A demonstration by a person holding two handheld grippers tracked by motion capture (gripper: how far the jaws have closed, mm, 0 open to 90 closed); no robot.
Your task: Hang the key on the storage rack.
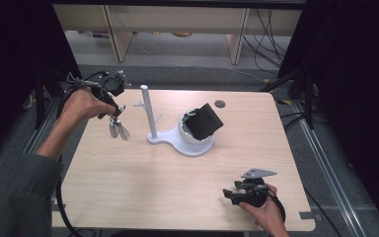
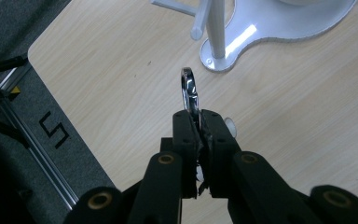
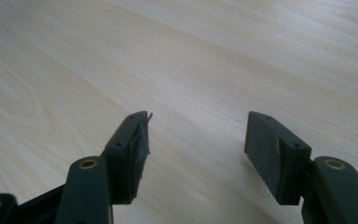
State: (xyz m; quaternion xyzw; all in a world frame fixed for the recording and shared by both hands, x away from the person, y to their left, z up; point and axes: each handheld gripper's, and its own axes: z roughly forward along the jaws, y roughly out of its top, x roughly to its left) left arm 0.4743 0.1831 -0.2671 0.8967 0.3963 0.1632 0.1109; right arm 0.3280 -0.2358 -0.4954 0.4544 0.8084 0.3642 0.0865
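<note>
My left gripper hangs over the table's far left corner, shut on a chrome ring from which silvery oval pieces dangle. In the left gripper view the gripper pinches the ring edge-on, a short way from the white stand's post. That stand has an upright post with small side pegs and a white cup holding a black block. My right gripper rests low near the front right edge, open; between its jaws lies bare wood.
The light wooden table has a round cable hole at the back. Metal rails and dark floor run along the left edge. Shelving legs and cables stand beyond the far edge.
</note>
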